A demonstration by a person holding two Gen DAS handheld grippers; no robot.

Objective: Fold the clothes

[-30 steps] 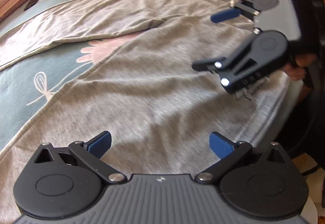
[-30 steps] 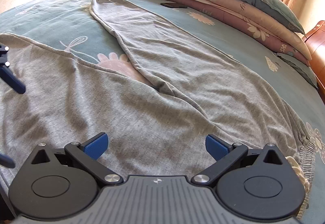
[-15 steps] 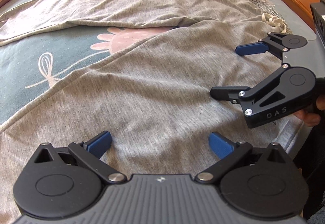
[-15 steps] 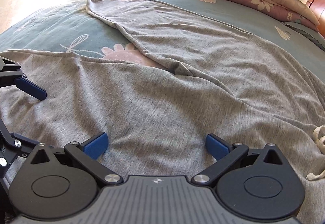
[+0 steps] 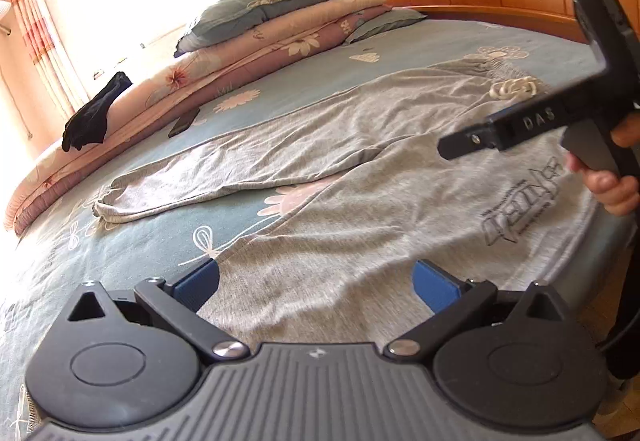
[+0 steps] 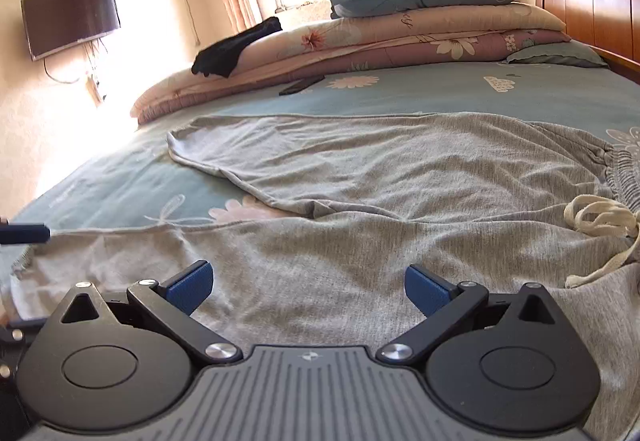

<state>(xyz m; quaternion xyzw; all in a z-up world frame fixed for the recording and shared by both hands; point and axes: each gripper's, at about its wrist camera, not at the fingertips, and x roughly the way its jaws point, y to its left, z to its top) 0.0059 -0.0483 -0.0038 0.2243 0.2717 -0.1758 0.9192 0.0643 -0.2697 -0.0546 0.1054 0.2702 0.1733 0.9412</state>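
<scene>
1. A pair of grey trousers (image 5: 360,177) lay spread across the bed (image 5: 120,241), one leg angled away toward the folded quilts (image 6: 360,37) and the other running along the near edge, with the waistband (image 6: 616,169) and its white drawstring (image 6: 600,217) at the headboard end.
2. The left gripper (image 5: 316,281) hovered over the near leg with its blue fingers (image 5: 198,283) spread wide and nothing between them.
3. The right gripper (image 6: 308,283) hung over the seat of the trousers, its fingers likewise apart and empty; in the left view it appeared side-on, held in a hand (image 5: 612,185).
4. The cloth looked like thin, light jersey: soft, limp, and creased, so it would probably sag and drag when lifted from one point only.
5. A firm pinch on the thicker parts seemed wisest: the elastic waistband for one gripper and the hem or outer seam of a leg for the other.
6. The loose drawstring might snag or trail, and the printed patch (image 5: 520,205) near the hip could be slightly stiffer.
</scene>
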